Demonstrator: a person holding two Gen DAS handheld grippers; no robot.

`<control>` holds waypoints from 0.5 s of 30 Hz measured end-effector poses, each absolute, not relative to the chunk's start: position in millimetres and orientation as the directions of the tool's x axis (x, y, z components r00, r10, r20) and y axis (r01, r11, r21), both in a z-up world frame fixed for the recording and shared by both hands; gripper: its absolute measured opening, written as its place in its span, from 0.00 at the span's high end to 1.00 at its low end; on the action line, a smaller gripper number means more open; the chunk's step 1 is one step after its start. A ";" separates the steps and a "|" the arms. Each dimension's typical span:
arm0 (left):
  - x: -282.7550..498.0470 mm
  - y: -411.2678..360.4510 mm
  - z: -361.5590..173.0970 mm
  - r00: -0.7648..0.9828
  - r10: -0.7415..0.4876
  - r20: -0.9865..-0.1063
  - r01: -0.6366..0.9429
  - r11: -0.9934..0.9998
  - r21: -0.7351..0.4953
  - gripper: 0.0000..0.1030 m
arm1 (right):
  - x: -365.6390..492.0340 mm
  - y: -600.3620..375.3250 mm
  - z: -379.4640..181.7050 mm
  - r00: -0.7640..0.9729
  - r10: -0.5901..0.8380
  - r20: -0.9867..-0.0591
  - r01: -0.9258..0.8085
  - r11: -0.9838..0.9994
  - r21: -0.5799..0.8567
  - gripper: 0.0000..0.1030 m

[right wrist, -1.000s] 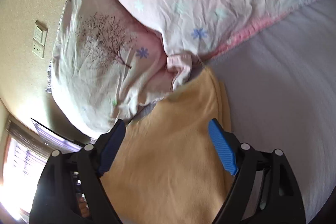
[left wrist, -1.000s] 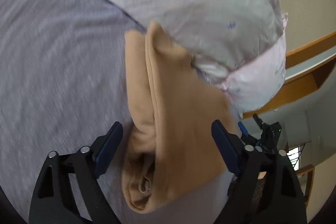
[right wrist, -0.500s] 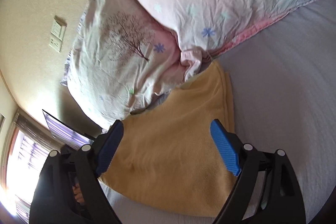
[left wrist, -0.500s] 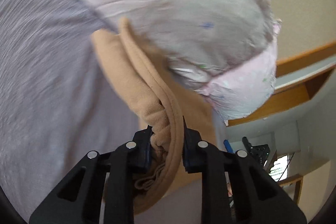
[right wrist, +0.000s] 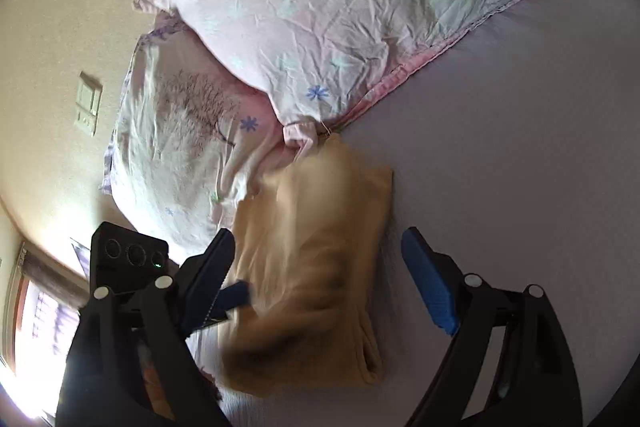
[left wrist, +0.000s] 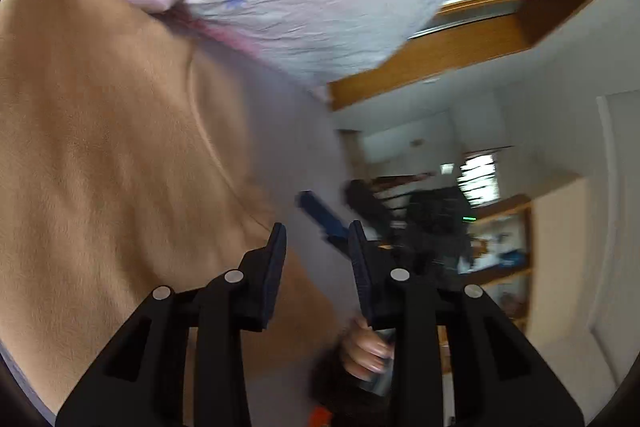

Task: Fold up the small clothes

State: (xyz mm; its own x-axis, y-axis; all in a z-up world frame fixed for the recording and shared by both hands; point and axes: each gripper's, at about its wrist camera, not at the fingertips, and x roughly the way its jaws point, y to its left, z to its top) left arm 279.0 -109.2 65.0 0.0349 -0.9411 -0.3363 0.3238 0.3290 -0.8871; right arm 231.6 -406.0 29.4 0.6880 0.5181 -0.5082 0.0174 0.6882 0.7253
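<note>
A tan fleece garment (left wrist: 100, 163) lies folded on the grey bed sheet (right wrist: 520, 131), its far end against the pillows; in the right wrist view the garment (right wrist: 320, 267) is blurred by motion. My left gripper (left wrist: 318, 247) has its jaws slightly apart with nothing between them, beside the garment's right edge. My right gripper (right wrist: 318, 267) is open wide above the garment's near part, and the left gripper's blue fingertip (right wrist: 234, 293) shows at the garment's left edge.
Two pink-and-white flowered pillows (right wrist: 340, 11) lie at the head of the bed. A wooden headboard (left wrist: 460, 43) stands behind them. The other gripper (left wrist: 420, 223) and a hand (left wrist: 366, 347) show in the left wrist view. A wall switch (right wrist: 89, 103) is at left.
My left gripper, shut on the garment's bunched edge half a second ago, has let go and swung right. The garment now lies flatter and folded. The right gripper has pulled back, still open.
</note>
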 end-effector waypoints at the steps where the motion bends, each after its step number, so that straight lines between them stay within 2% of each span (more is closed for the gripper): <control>1: 275.6 -96.6 70.5 0.069 -0.941 -0.332 0.343 0.335 -0.878 0.53 | 229.8 -405.3 30.3 0.676 0.530 -0.511 0.004 0.691 0.723 0.17; 2: 268.3 -71.9 80.7 0.151 -0.928 -0.339 0.374 0.371 -0.850 0.27 | 228.6 -403.4 30.3 0.664 0.546 -0.511 -0.011 0.690 0.723 0.17; 3: 263.2 -55.5 85.5 0.208 -0.914 -0.350 0.386 0.405 -0.829 0.18 | 226.5 -399.3 30.7 0.639 0.574 -0.511 -0.037 0.687 0.725 0.18; 5: 250.9 -15.3 92.6 0.311 -0.860 -0.405 0.392 0.504 -0.770 0.18 | 221.6 -391.4 32.5 0.612 0.589 -0.528 -0.059 0.699 0.713 0.19; 8: 244.1 14.9 85.9 0.360 -0.787 -0.501 0.339 0.611 -0.715 0.18 | 211.6 -382.7 25.5 0.571 0.623 -0.535 -0.066 0.684 0.726 0.24; 11: 250.0 24.4 63.7 0.331 -0.743 -0.582 0.280 0.667 -0.691 0.18 | 210.7 -377.3 24.0 0.570 0.625 -0.533 -0.068 0.683 0.728 0.23; 12: 255.2 23.2 49.9 0.294 -0.740 -0.605 0.249 0.671 -0.699 0.18 | 217.7 -377.7 22.8 0.571 0.619 -0.540 -0.050 0.682 0.730 0.19; 13: 264.1 14.9 39.6 0.272 -0.743 -0.612 0.232 0.668 -0.707 0.18 | 224.5 -379.4 19.4 0.563 0.623 -0.543 -0.031 0.673 0.739 0.16; 15: 271.4 6.6 21.3 0.221 -0.759 -0.612 0.206 0.650 -0.731 0.18 | 242.7 -380.0 8.7 0.526 0.653 -0.545 -0.007 0.644 0.765 0.15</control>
